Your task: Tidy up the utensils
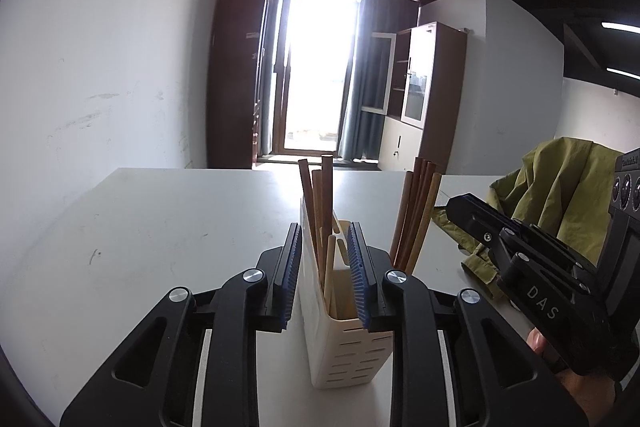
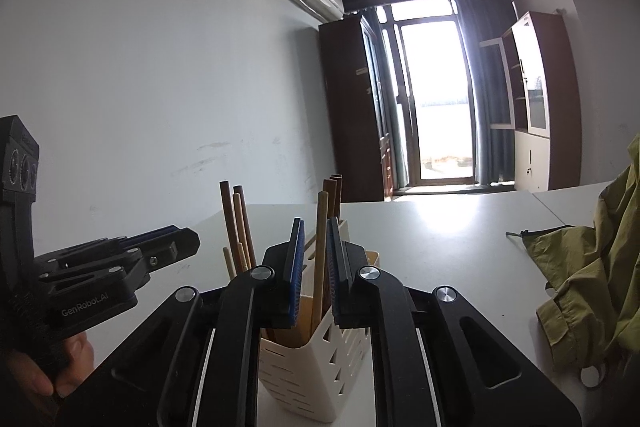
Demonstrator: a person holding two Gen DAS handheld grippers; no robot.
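A cream slotted utensil holder (image 1: 344,351) stands on the white table (image 1: 160,227) and holds several wooden chopsticks (image 1: 320,203). My left gripper (image 1: 325,247) is shut on the holder's top rim, one blue pad on each side. In the right wrist view the holder (image 2: 316,371) is just below my right gripper (image 2: 316,239), which is shut on one light wooden chopstick (image 2: 320,247) standing upright in the holder. More chopsticks (image 2: 236,223) stand in the left compartment. The right gripper's body shows in the left wrist view (image 1: 532,267), with a bundle of chopsticks (image 1: 416,215) beside it.
An olive green garment (image 2: 592,287) lies on the table's right side, also in the left wrist view (image 1: 560,195). A white wall runs along the table's left. A bright balcony door (image 2: 436,107) and cabinets are beyond the far edge.
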